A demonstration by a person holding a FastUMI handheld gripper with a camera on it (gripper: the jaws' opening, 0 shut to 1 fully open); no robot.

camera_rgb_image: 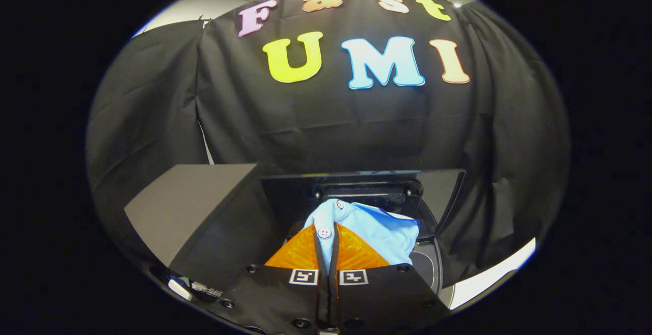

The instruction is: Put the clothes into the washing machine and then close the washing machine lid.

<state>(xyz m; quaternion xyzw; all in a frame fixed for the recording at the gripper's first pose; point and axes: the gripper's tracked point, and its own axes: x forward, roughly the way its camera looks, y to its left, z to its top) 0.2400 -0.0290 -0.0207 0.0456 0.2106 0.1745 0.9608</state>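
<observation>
At lower left a grey box stands with its slanted top edge running toward the frame's middle; its right side meets the washer, leaving no gap there. Below the box, at the frame's lower left edge, a small white object lies blurred.

In the lower middle the claw is pinched narrow, both fingers pressed on a fold of the light blue shirt, with a white button showing right at the tips. The shirt bunches just ahead of the fingers and spills to the right, over the washer's dark opening. Behind it the washer's raised lid stands, its top edge level across the middle of the frame.

Right of the shirt, the round rim of the opening shows bare, with some open room there. Further right, a pale strip of surface curves along the lower right.
</observation>
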